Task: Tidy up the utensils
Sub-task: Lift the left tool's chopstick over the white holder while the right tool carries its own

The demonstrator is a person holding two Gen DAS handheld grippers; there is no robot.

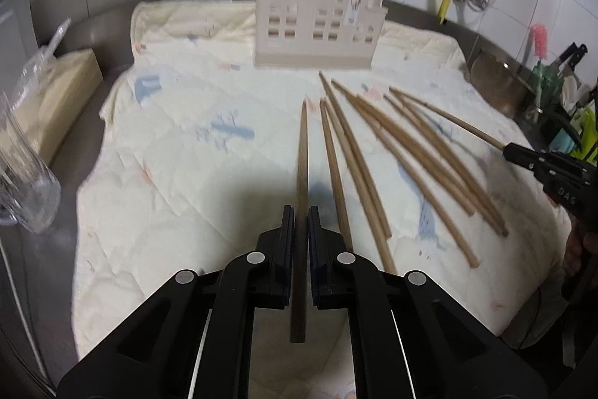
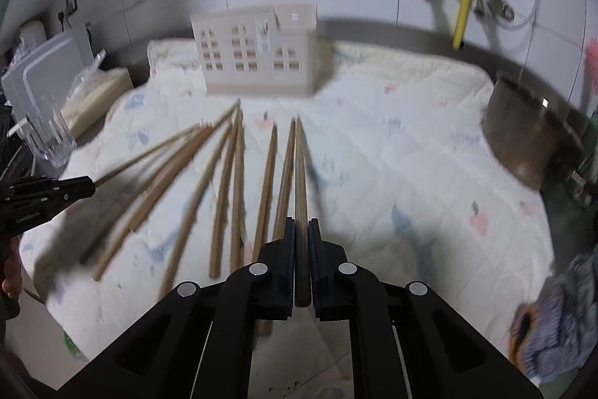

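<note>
Slippage is the main risk: each gripper pinches 1 chopstick near its thick end, so the long free tip could swing or twist. Left gripper [image 1: 299, 212] clamps a chopstick [image 1: 302, 152]; right gripper [image 2: 301, 223] clamps another [image 2: 300, 167]. Remaining chopsticks [image 1: 377, 137] lie fanned on the quilt [image 1: 168, 174], before the utensil holder [image 1: 317, 28].

Dim indoor light – motion blur throughout, dark fisheye corners, soft shadow beneath each tool on the cloth [image 1: 157, 174]

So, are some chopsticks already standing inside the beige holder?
No, the beige holder shows no chopsticks in it; the loose chopsticks all lie on the cloth in front of it.
</note>
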